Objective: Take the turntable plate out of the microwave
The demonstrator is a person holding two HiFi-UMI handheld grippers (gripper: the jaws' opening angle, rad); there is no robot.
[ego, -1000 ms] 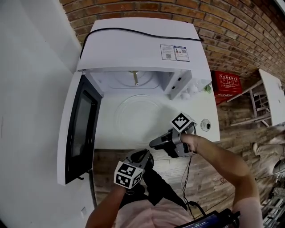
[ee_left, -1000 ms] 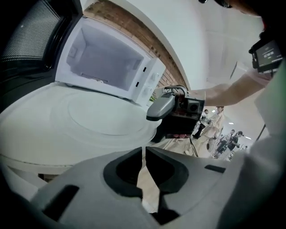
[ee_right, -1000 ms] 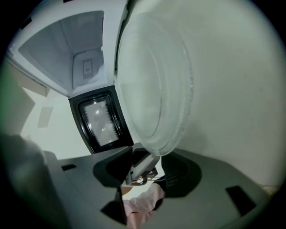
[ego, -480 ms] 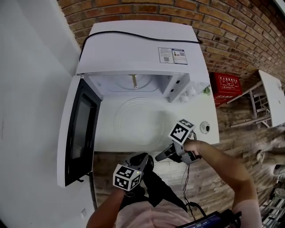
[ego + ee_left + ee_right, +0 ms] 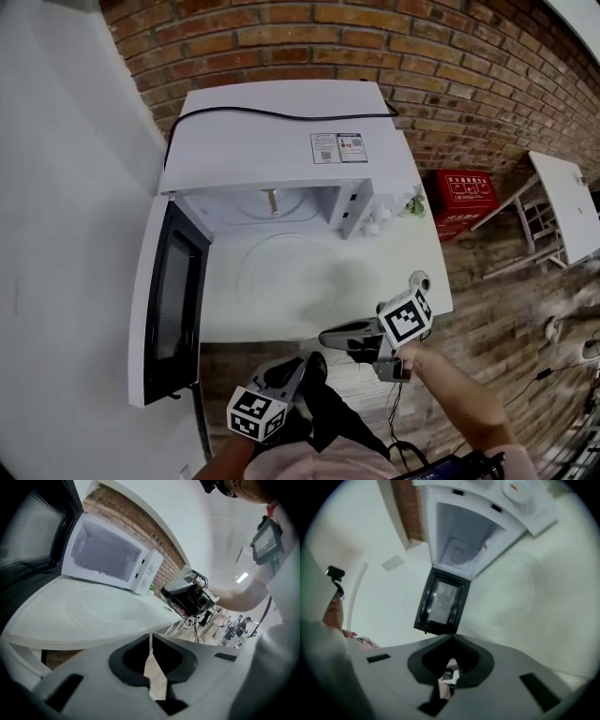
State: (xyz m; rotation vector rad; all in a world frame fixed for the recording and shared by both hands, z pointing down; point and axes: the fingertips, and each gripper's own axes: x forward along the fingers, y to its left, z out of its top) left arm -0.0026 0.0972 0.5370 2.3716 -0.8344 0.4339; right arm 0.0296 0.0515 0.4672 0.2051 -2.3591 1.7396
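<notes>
**Plate already out on the table, both grippers empty above the near edge**

The microwave (image 5: 281, 122) stands against the brick wall with its door (image 5: 173, 291) swung fully to the left, which leaves the mouth of the cavity unobstructed. The cavity looks bare apart from a small yellowish stub on its floor, probably the drive hub that the plate sits on.

The turntable plate (image 5: 281, 267) lies flat on the white table (image 5: 422, 281), directly in front of the open cavity and outside it. It is clear glass on a white top and shows only as faint rings, so its exact rim is hard to trace, but nothing props or tilts it.

Neither gripper touches it. The right gripper (image 5: 325, 335) hovers over the table's near edge and points left across it. Its jaws are fully together with nothing between them. The left gripper (image 5: 317, 360) hangs lower and nearer the person, off the table edge. Its jaws stand a thin slit apart, having just eased open slightly, and they too hold nothing.

With the plate resting free on the table and both tools clear of it, the removal itself appears complete. Closed, empty jaws suit hands that have nothing left to carry.
</notes>
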